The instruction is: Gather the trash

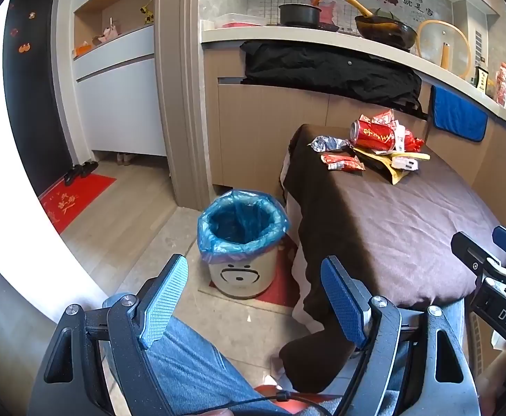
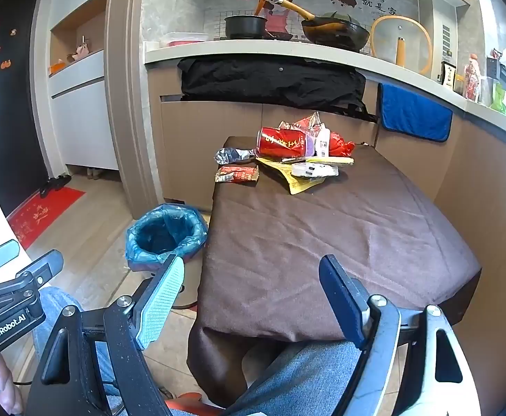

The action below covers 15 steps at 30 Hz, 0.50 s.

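We hold the left gripper (image 1: 253, 298) and right gripper (image 2: 251, 298) released at the counter's (image 2: 322, 242) near edge; the trash pile (image 2: 287, 156) sits at its far edge, the lined bin (image 2: 164, 232) beside it, ready.

A soda can (image 2: 282, 144) lies on a pile of wrappers (image 2: 304, 170) at the table's (image 2: 322, 242) far end, ahead of the right claw (image 2: 253, 298); the lined trash bin (image 2: 165, 234) stands on the floor to its left.

A red can (image 2: 282, 144) lies on wrappers (image 2: 304, 170) at the desk's (image 2: 322, 235) far end. The bin (image 2: 164, 234) stands beside the desk.
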Motion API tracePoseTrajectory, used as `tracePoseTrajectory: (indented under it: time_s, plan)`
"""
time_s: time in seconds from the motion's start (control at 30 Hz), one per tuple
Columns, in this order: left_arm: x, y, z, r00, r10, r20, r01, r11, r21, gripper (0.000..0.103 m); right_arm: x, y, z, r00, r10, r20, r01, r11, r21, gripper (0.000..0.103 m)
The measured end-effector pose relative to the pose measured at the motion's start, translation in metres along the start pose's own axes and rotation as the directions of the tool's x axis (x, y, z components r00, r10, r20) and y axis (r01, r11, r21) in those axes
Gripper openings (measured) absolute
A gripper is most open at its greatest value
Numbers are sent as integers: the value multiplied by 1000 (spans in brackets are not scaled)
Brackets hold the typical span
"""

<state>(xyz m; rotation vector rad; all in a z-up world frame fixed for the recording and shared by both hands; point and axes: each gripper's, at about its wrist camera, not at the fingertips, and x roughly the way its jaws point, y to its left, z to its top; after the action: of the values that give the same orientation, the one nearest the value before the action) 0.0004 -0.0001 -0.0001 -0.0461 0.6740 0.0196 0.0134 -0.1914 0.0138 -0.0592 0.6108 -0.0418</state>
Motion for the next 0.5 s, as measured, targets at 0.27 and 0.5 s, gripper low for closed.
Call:
tracePoseTrajectory:
  time_s: [0.27, 0.5]
  plan:
    - [4, 0, 0, 1000, 1, 3, -1, 1000, 1, 79, 0, -2, -3, 1000, 9, -3, -9, 1000, 3, 78]
    - [-1, 0, 0, 1000, 0, 10, 0, 1000, 4, 79, 3, -2, -5, 1000, 6, -5, -6, 1000, 3, 78]
